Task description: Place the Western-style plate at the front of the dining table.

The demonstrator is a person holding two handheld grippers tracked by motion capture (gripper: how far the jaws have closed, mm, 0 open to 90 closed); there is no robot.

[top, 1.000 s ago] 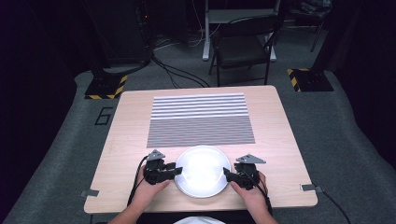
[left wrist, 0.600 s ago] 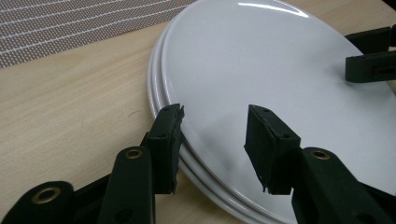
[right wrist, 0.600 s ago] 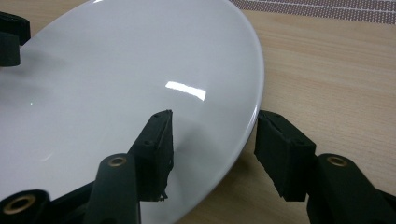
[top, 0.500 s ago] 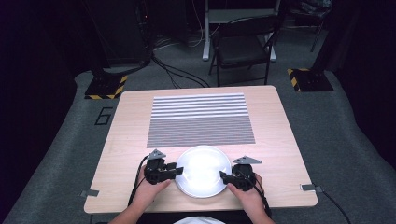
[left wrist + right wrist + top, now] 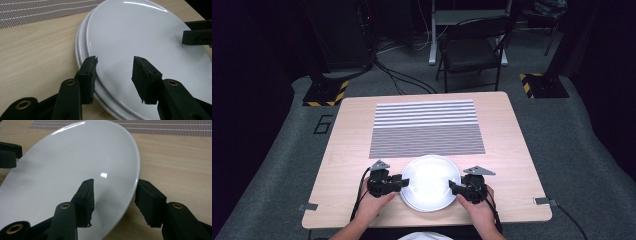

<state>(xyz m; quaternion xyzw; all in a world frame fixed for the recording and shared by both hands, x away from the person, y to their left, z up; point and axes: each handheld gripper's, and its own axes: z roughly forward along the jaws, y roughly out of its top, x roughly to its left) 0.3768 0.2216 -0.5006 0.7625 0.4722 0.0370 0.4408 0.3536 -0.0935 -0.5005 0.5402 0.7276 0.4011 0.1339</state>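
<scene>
Two white plates are stacked at the near middle of the table, the top plate (image 5: 429, 182) sitting slightly off the lower plate (image 5: 81, 50). My left gripper (image 5: 404, 182) is at the top plate's left rim. In the left gripper view, my left gripper (image 5: 115, 72) has one jaw under the rim of the top plate (image 5: 140, 35) and the other on its face. My right gripper (image 5: 453, 187) holds the opposite rim. Seen in its own view, my right gripper (image 5: 115, 186) straddles the edge of the top plate (image 5: 75, 157), and its jaws have just been closing on it.
A striped grey mat (image 5: 427, 127) lies on the wooden table (image 5: 347, 150) just beyond the plates. A folding chair (image 5: 472, 50) and cables stand on the floor behind the table's far edge.
My right gripper has slid a little left, further in over the plate's right rim. The left gripper and the plates have stayed put.
</scene>
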